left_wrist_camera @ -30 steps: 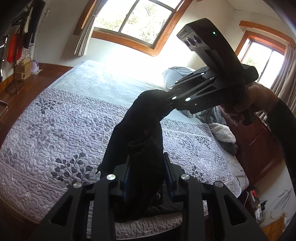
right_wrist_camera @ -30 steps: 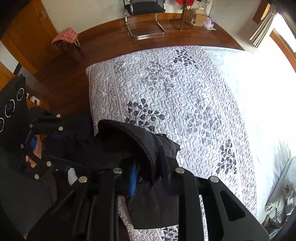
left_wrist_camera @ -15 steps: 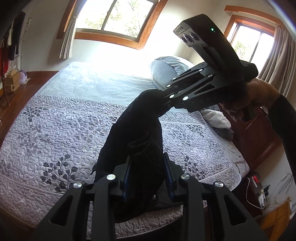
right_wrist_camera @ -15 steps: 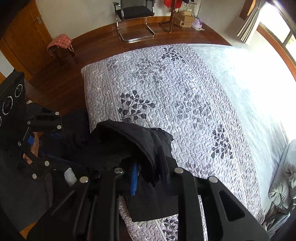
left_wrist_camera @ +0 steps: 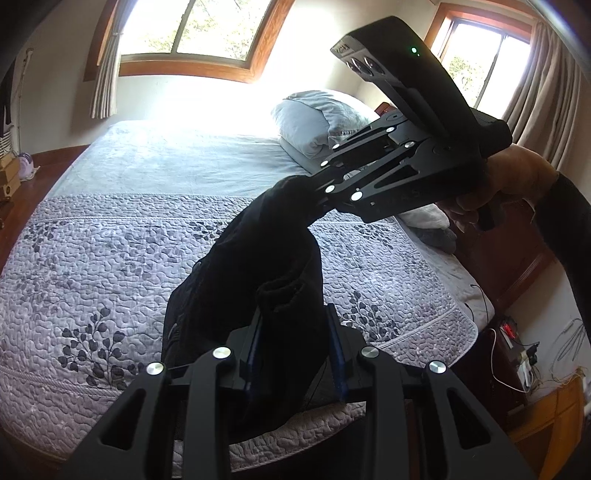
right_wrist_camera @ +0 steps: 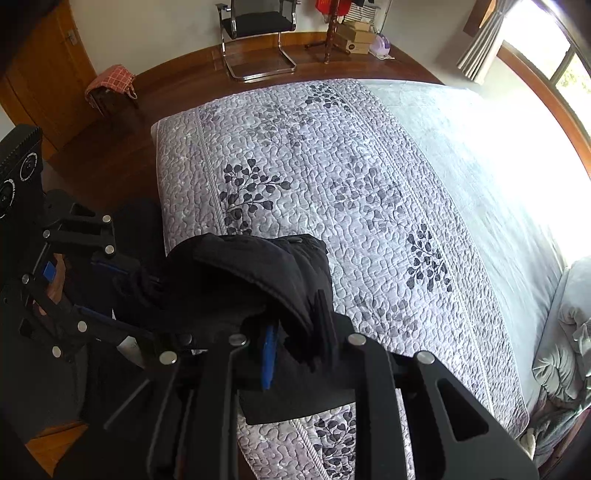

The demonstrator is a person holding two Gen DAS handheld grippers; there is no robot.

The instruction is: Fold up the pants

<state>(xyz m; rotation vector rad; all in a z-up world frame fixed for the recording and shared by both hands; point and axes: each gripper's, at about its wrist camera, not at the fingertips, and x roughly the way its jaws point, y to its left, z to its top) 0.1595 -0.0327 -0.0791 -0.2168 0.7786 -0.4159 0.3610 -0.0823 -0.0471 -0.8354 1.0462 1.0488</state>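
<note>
Black pants [left_wrist_camera: 258, 258] hang bunched in the air above the quilted bed [left_wrist_camera: 110, 251]. My left gripper [left_wrist_camera: 295, 332] is shut on one bunched end of the pants. My right gripper [left_wrist_camera: 314, 192] comes in from the upper right and is shut on the other end. In the right wrist view the pants [right_wrist_camera: 251, 266] drape over my right gripper [right_wrist_camera: 295, 343], and my left gripper [right_wrist_camera: 110, 280] holds them at the left. The lower part of the pants hangs down to the bed's near edge.
Grey pillows [left_wrist_camera: 317, 122] and crumpled bedding lie at the head of the bed. A wooden nightstand [left_wrist_camera: 517, 258] and cables stand to the right. A chair [right_wrist_camera: 255, 33], a stool with a checked cloth [right_wrist_camera: 110, 81] and boxes [right_wrist_camera: 354, 33] stand on the wooden floor.
Both grippers have stayed shut on the pants. They have swung together with the pants, so the left view shows more of the pillows and the right view more of the bed.
</note>
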